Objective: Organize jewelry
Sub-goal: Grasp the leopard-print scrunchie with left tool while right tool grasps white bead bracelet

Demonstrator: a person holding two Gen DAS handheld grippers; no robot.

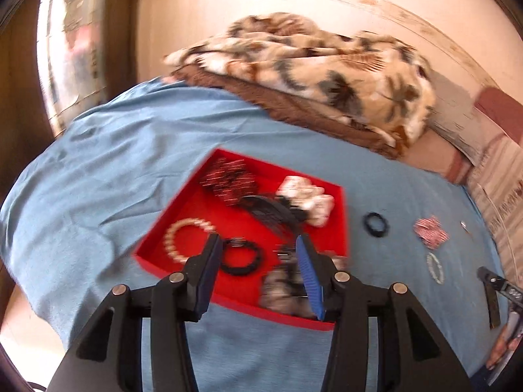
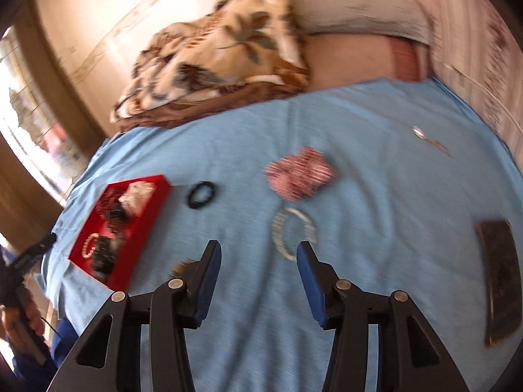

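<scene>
While both views blur, I see my left gripper (image 1: 258,245) spread wide and empty over the red tray (image 1: 340,215), above a black ring (image 1: 240,258) beside a pearl bracelet (image 1: 183,240). My right gripper (image 2: 258,251) gapes empty over the blue sheet (image 2: 376,228), near a white bracelet (image 2: 291,233).

Bed in blue sheet (image 2: 327,124), patterned blanket (image 1: 327,75), bright window (image 2: 29,124).
</scene>
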